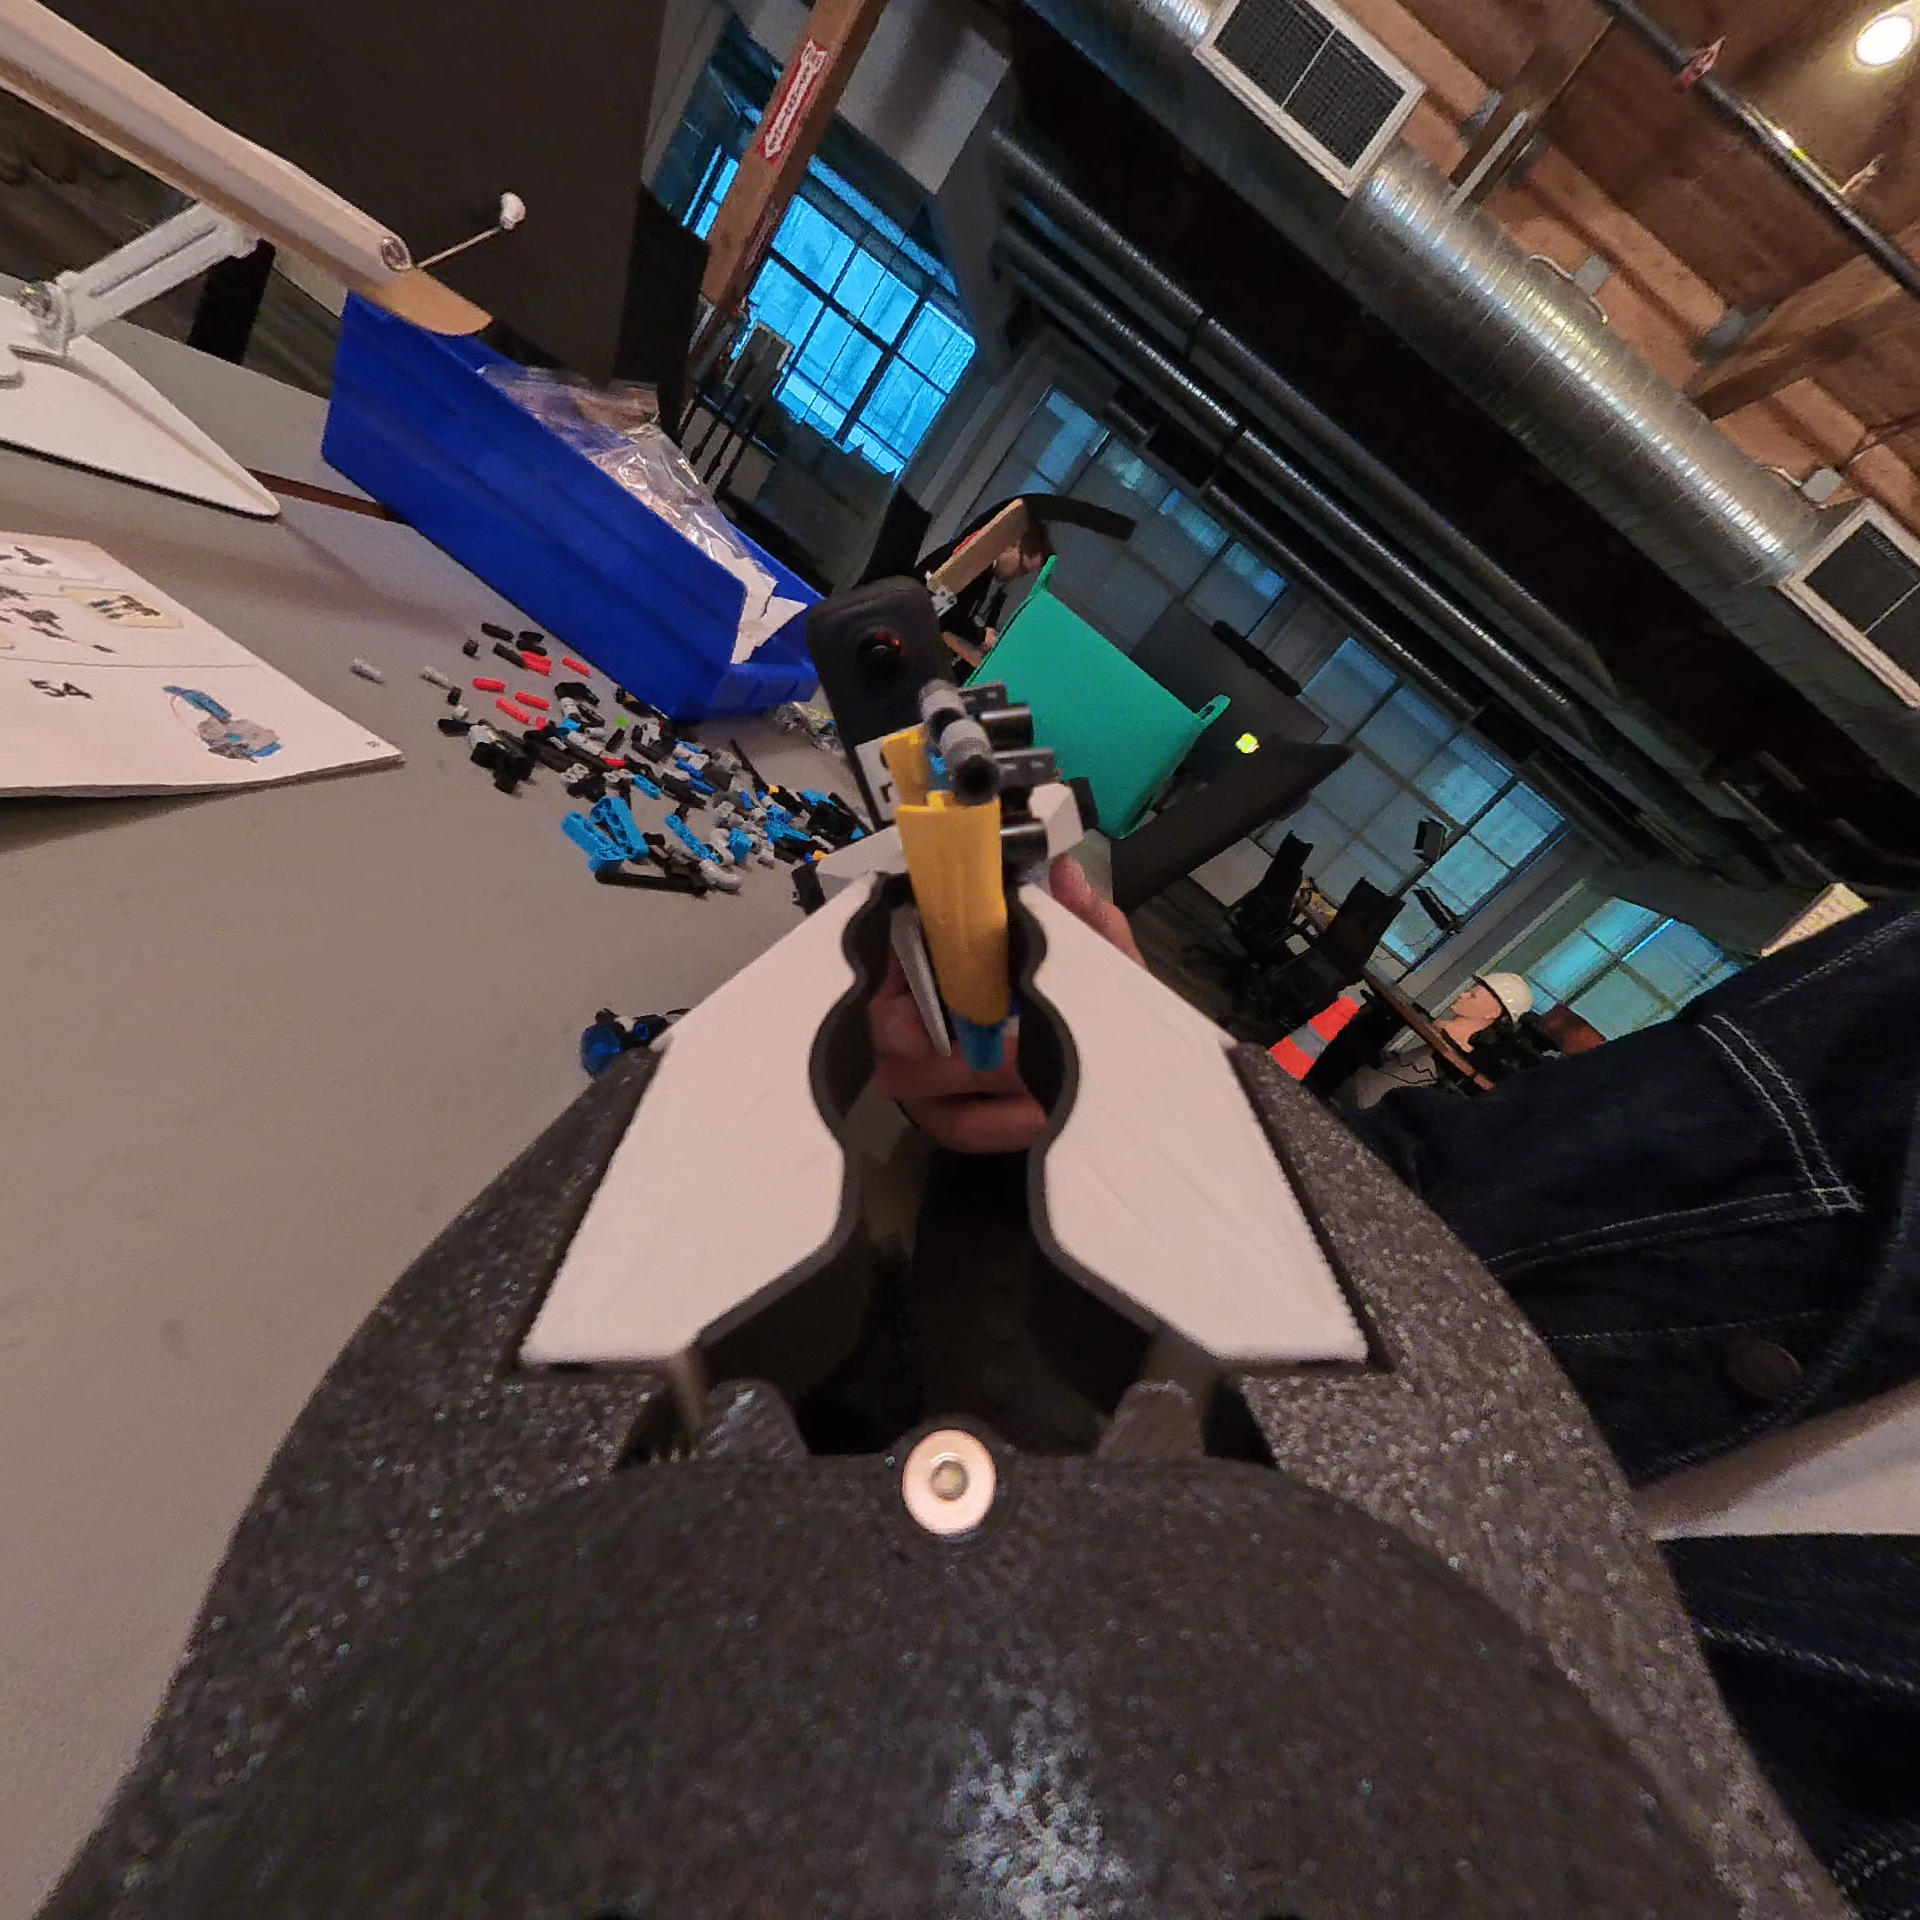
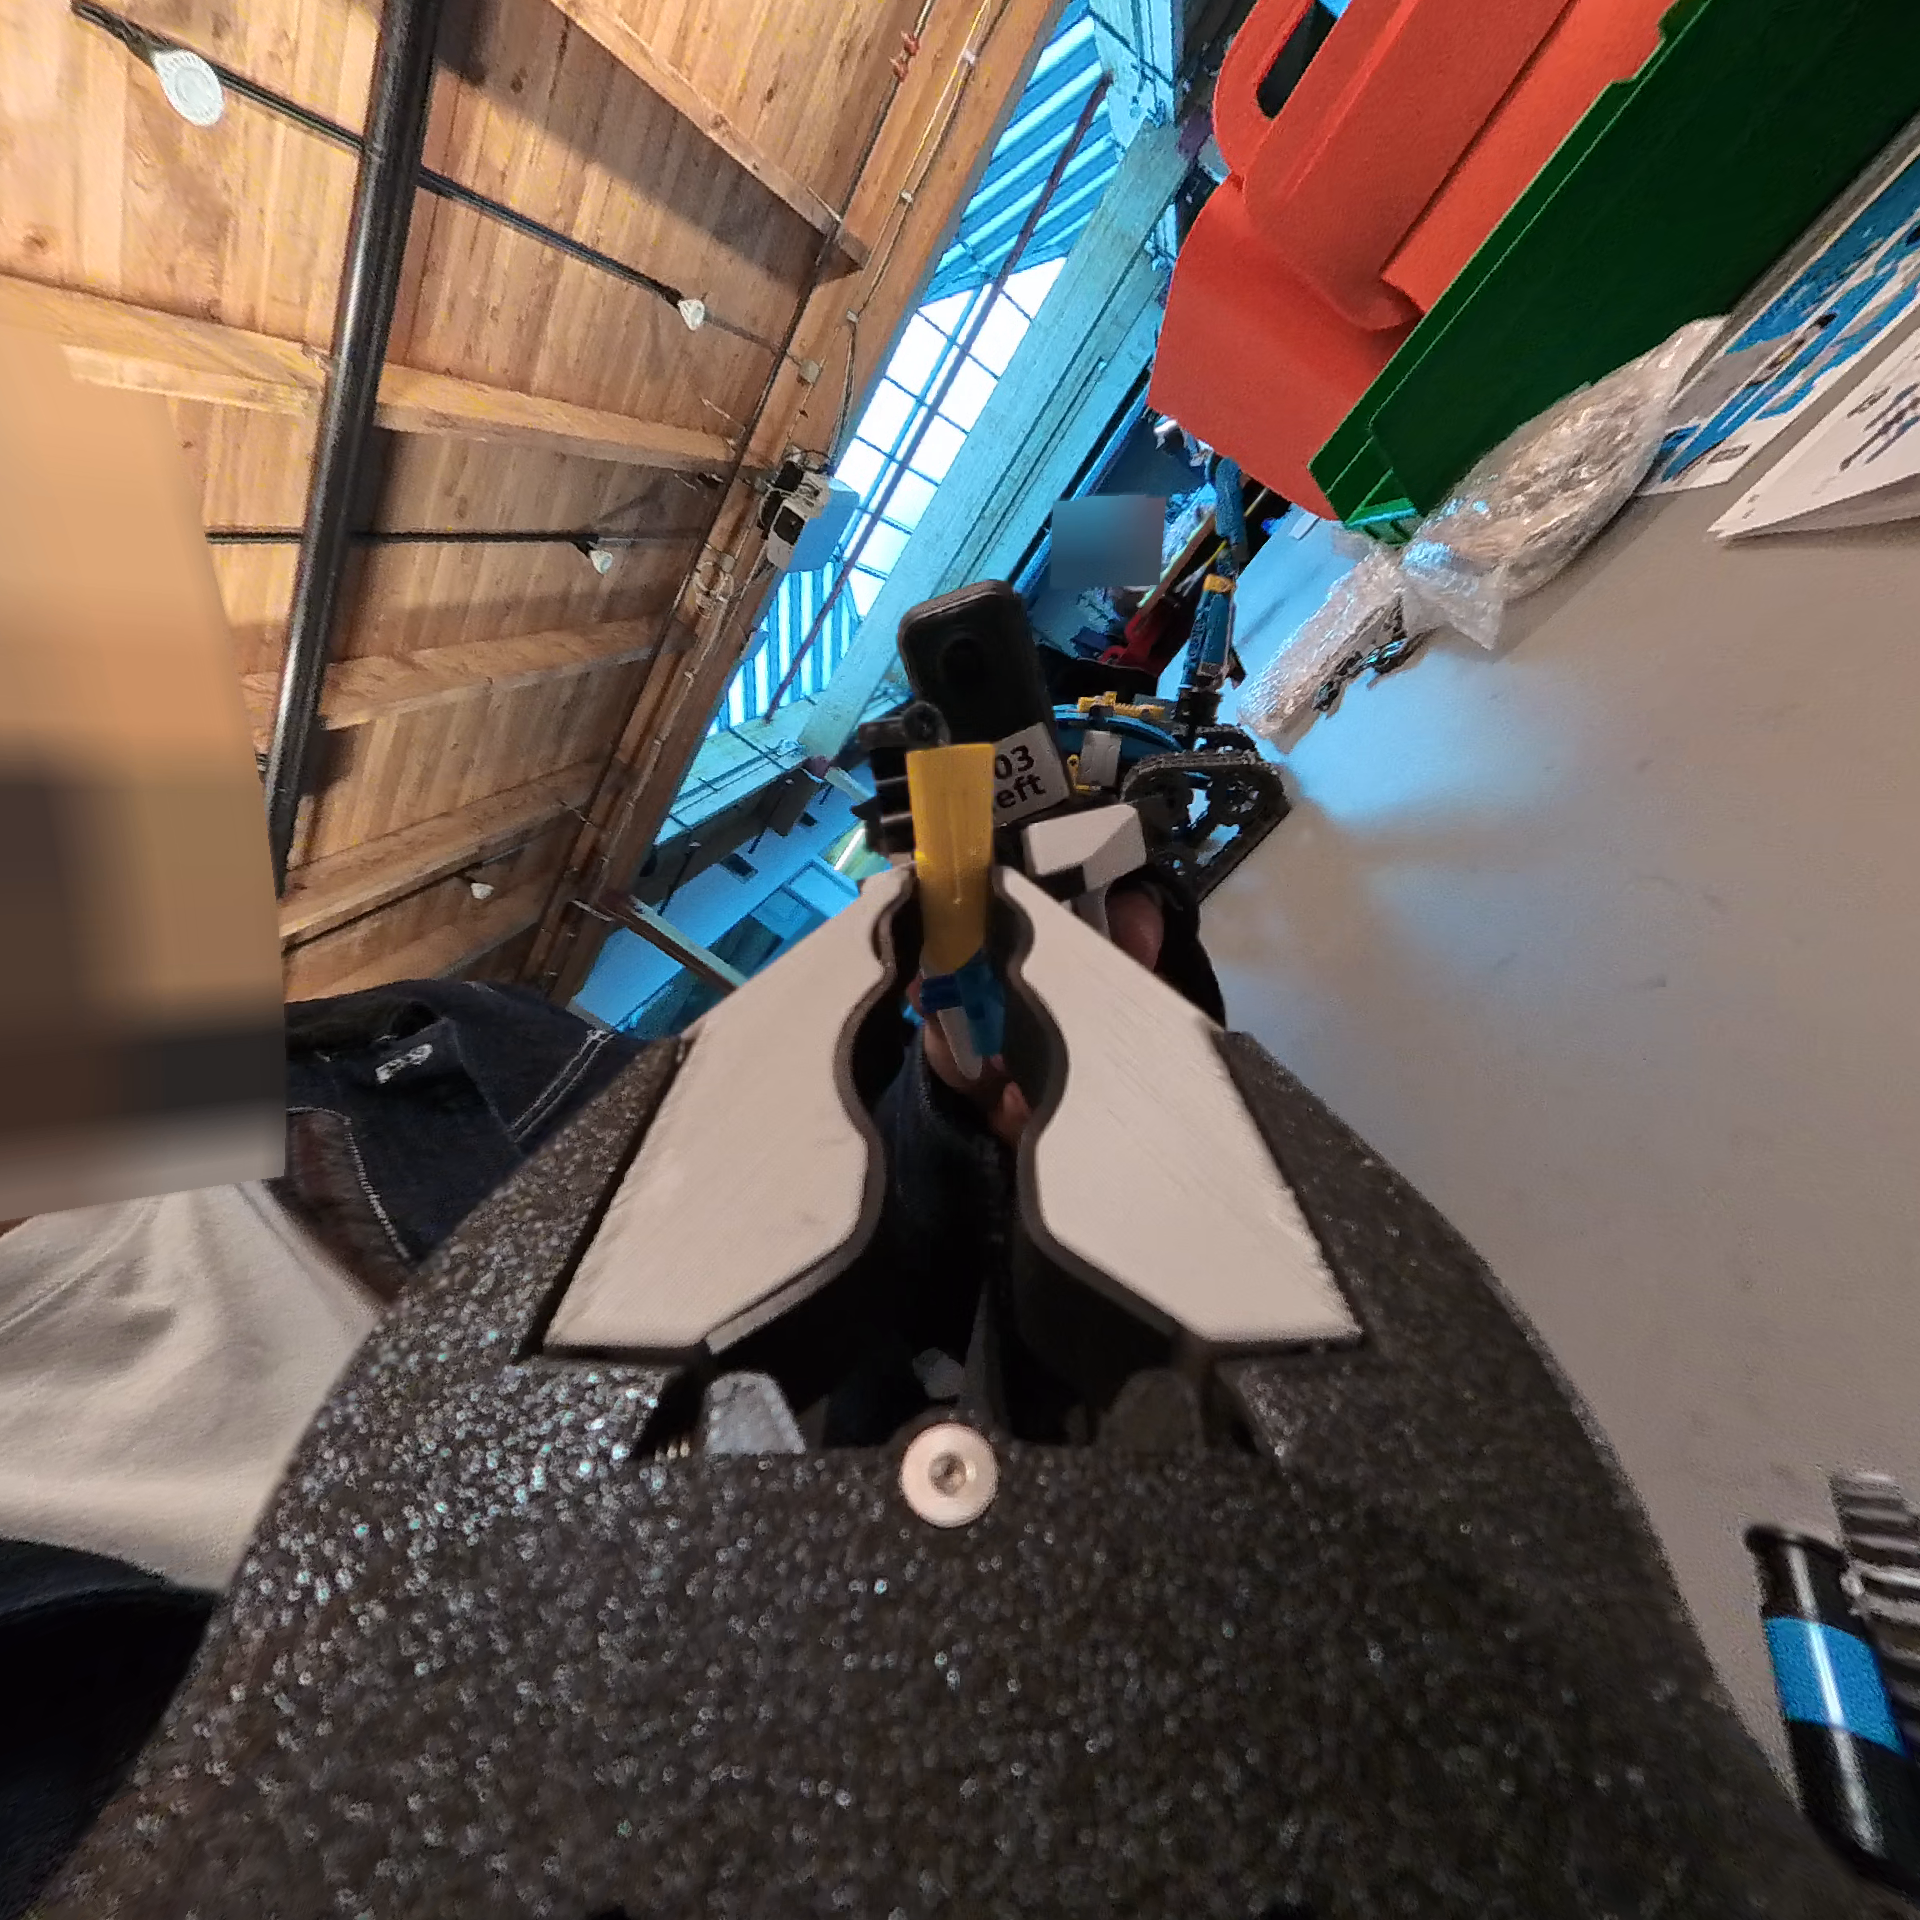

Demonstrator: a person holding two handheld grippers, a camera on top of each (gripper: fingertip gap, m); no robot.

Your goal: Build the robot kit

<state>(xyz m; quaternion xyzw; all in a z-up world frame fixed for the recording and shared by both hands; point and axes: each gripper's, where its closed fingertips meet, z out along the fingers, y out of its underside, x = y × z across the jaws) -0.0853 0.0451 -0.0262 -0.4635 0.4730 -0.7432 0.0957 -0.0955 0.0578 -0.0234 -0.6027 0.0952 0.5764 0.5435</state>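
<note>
Only the left wrist view shows the scatter of small blue, black and red building pieces (image 1: 644, 769) on the grey table (image 1: 260, 1039), beside a blue bin (image 1: 540, 509) and an open instruction booklet (image 1: 156, 686). Only the right wrist view shows a tracked model (image 2: 1195, 800) and clear plastic bags (image 2: 1486, 540).

Both the left gripper (image 1: 951, 914) and the right gripper (image 2: 951, 914) are clamped on one yellow panel assembly (image 1: 951, 904), held up off the table between them; black pins and a blue piece stick out of it.

Loose bricks (image 1: 665, 769), blue bin (image 1: 551, 509) block table's (image 1: 260, 1039) far side; near side open.
</note>
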